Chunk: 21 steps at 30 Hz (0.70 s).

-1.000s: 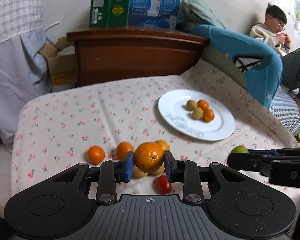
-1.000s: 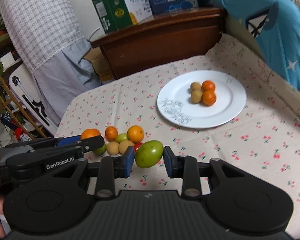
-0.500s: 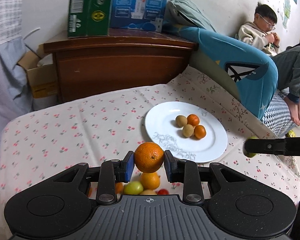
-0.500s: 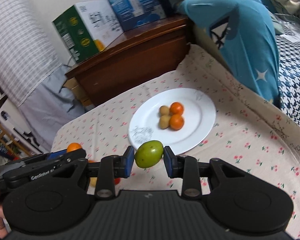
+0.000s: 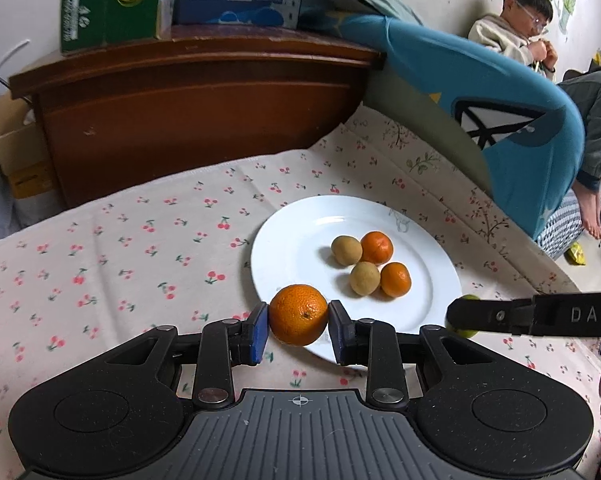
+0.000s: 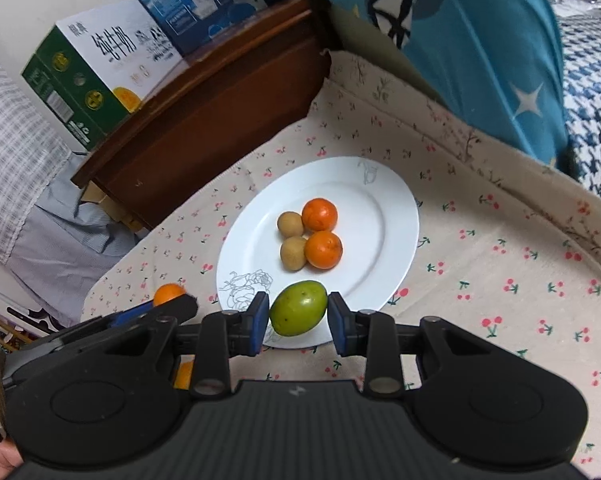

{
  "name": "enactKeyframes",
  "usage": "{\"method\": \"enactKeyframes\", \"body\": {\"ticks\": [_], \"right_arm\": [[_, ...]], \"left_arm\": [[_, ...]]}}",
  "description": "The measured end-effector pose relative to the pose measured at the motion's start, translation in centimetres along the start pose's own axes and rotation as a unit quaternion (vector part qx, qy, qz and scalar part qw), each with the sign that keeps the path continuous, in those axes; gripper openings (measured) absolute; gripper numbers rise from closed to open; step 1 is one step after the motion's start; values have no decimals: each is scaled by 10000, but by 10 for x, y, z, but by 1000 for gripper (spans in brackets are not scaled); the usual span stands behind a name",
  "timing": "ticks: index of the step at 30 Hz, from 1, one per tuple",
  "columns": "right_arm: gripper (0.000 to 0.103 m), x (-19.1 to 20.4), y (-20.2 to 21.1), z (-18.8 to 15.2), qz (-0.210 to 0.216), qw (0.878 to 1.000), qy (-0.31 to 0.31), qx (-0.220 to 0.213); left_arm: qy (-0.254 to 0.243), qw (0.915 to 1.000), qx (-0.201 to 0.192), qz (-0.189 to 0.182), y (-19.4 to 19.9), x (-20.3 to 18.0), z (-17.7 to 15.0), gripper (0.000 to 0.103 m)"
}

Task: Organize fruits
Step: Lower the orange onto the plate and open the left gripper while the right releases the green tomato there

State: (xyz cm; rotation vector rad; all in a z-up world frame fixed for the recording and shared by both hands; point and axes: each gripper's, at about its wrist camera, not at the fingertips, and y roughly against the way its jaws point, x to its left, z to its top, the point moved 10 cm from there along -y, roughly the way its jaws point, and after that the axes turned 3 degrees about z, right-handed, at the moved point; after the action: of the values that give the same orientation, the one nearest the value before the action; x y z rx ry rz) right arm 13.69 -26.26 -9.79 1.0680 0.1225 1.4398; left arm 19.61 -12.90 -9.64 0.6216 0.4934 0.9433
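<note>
My left gripper (image 5: pixel 298 326) is shut on an orange (image 5: pixel 298 314), held over the near left rim of the white plate (image 5: pixel 292 248). My right gripper (image 6: pixel 298 320) is shut on a green fruit (image 6: pixel 298 308), held above the plate's (image 6: pixel 392 216) near rim. On the plate lie two small oranges (image 6: pixel 319 214) and two brown kiwis (image 6: pixel 289 224) in a cluster. In the left wrist view the right gripper (image 5: pixel 466 320) reaches in from the right with the green fruit peeking past its finger. In the right wrist view the left gripper (image 6: pixel 170 300) shows at lower left with its orange.
A cherry-print cloth (image 5: pixel 120 264) covers the table. Behind it stand a dark wooden cabinet (image 5: pixel 196 108) with cartons (image 5: pixel 112 0) on top, and a blue cushion (image 5: pixel 500 120) at the right. A person (image 5: pixel 520 32) sits at the far right.
Both grippers have carried their fruits from the loose pile of fruit toward the plate. The plate now lies right under them and the pile has dropped out of view. The right gripper has rolled.
</note>
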Motion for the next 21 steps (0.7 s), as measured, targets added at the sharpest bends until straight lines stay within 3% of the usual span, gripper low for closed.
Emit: {"method": "enactKeyframes", "body": {"ticks": [9, 17, 21], "right_arm": [[32, -3, -25, 2, -154, 9998, -105, 77], [34, 4, -31, 9, -196, 9998, 77, -46], [34, 7, -28, 12, -170, 9997, 146, -127]], "left_arm": [[-43, 9998, 169, -104, -31, -8, 6, 29], [-154, 9998, 154, 38, -37, -11, 10, 31], [-168, 9996, 87, 187, -31, -9, 15, 48]]}}
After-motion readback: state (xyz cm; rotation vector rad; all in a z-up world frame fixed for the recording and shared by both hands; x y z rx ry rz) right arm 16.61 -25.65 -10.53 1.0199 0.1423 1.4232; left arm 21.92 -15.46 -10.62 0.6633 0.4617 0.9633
